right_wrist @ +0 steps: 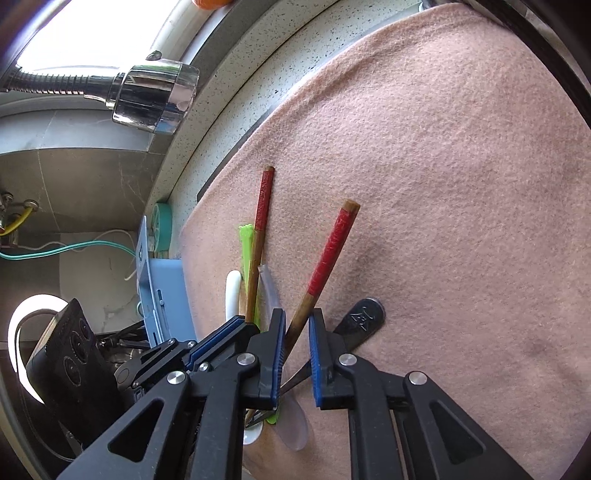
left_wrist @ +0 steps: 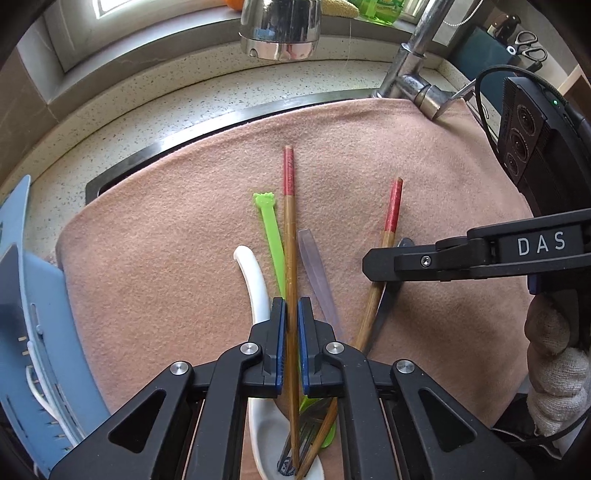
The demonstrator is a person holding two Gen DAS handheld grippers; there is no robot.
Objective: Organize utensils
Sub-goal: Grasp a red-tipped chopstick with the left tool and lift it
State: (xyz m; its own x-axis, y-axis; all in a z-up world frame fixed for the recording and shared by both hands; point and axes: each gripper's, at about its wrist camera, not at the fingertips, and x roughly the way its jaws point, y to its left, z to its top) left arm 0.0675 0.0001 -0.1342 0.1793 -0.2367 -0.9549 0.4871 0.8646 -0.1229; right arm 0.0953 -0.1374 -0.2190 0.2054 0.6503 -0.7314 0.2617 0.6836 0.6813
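Observation:
Several utensils lie in a pile on a pink cloth (left_wrist: 166, 240). My left gripper (left_wrist: 291, 304) straddles a red-tipped wooden chopstick (left_wrist: 290, 229), jaws nearly closed with small gaps on both sides. Beside it lie a white spoon (left_wrist: 255, 280), a green plastic utensil (left_wrist: 271, 236) and a clear plastic spoon (left_wrist: 316, 266). My right gripper (right_wrist: 297, 319) straddles the second red-tipped chopstick (right_wrist: 328, 254), jaws a little apart, with a dark metal fork handle (right_wrist: 364, 317) just right of it. The right gripper shows in the left wrist view (left_wrist: 373, 264), over that chopstick (left_wrist: 391, 214).
A chrome faucet head (left_wrist: 280, 33) hangs over the sink rim (left_wrist: 177, 144) and speckled counter (left_wrist: 147, 110). A blue drying rack (left_wrist: 33, 332) stands at the left. Scissors (left_wrist: 528, 44) hang at the far right. The cloth stretches bare to the right (right_wrist: 461, 221).

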